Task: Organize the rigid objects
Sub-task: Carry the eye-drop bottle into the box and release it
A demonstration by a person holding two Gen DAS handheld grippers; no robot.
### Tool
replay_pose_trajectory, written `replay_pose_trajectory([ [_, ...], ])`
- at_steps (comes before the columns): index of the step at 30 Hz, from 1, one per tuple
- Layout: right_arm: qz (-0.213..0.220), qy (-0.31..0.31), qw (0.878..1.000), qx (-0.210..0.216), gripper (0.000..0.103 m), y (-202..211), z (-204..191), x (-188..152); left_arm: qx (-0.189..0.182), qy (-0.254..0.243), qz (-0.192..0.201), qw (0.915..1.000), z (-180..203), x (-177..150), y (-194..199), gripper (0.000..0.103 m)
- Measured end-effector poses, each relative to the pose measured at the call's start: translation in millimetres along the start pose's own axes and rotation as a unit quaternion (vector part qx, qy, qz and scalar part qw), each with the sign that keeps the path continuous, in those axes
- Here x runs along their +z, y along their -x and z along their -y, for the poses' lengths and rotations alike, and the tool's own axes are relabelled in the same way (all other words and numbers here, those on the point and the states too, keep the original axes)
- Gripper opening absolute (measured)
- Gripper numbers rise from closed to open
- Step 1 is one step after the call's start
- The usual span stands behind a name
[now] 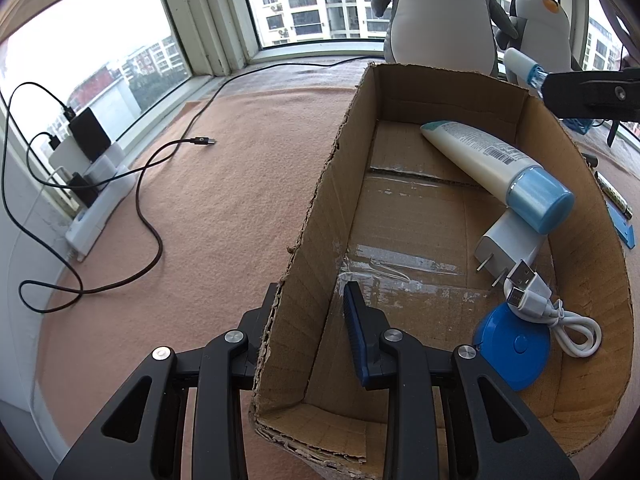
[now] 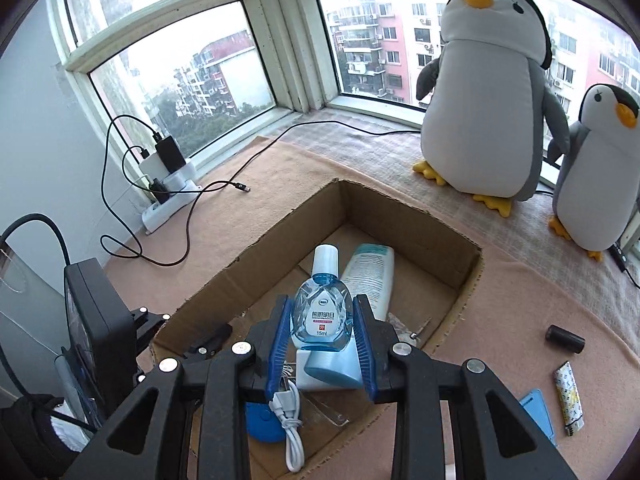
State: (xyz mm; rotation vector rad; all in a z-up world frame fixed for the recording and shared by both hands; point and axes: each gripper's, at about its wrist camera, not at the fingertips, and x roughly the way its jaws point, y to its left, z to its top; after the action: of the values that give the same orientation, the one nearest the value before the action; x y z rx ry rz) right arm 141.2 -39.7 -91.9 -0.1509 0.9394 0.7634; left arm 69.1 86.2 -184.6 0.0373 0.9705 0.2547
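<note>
An open cardboard box [image 2: 400, 216] sits on the peach blanket. Inside lie a white lotion tube with a blue cap [image 1: 480, 156], a white charger plug [image 1: 508, 244], a coiled white USB cable [image 1: 560, 312] and a round blue disc [image 1: 516, 344]. My right gripper [image 2: 322, 304] is shut on a clear blue eye-drop bottle [image 2: 322, 312], held upright above the box. My left gripper [image 1: 312, 296] straddles the box's left wall [image 1: 304, 248], one finger outside and the blue-padded finger [image 1: 356, 320] inside, with a visible gap.
To the right of the box lie a black cylinder [image 2: 566, 339], a patterned small tube [image 2: 568, 404] and a blue card [image 2: 538, 412]. Two plush penguins [image 2: 488, 92] stand by the window. At the left, a power strip [image 2: 168, 196] and black cables [image 1: 152, 216] trail over the blanket.
</note>
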Motion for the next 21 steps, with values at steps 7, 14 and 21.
replay_pose_trajectory([
  [7, -0.006, 0.005, 1.000, 0.011, 0.028, -14.1, -13.0, 2.2, 0.000, 0.000, 0.000, 1.0000, 0.1, 0.0, 0.0, 0.028],
  [14, -0.010, 0.007, 1.000, 0.018, 0.028, -19.9, -17.3, 2.8, 0.000, 0.000, 0.000, 1.0000, -0.3, -0.1, -0.1, 0.028],
  [21, 0.013, -0.031, 0.999, 0.008, 0.055, -12.0, -1.1, 4.5, 0.000, 0.000, 0.000, 1.0000, -0.4, -0.1, -0.1, 0.028],
])
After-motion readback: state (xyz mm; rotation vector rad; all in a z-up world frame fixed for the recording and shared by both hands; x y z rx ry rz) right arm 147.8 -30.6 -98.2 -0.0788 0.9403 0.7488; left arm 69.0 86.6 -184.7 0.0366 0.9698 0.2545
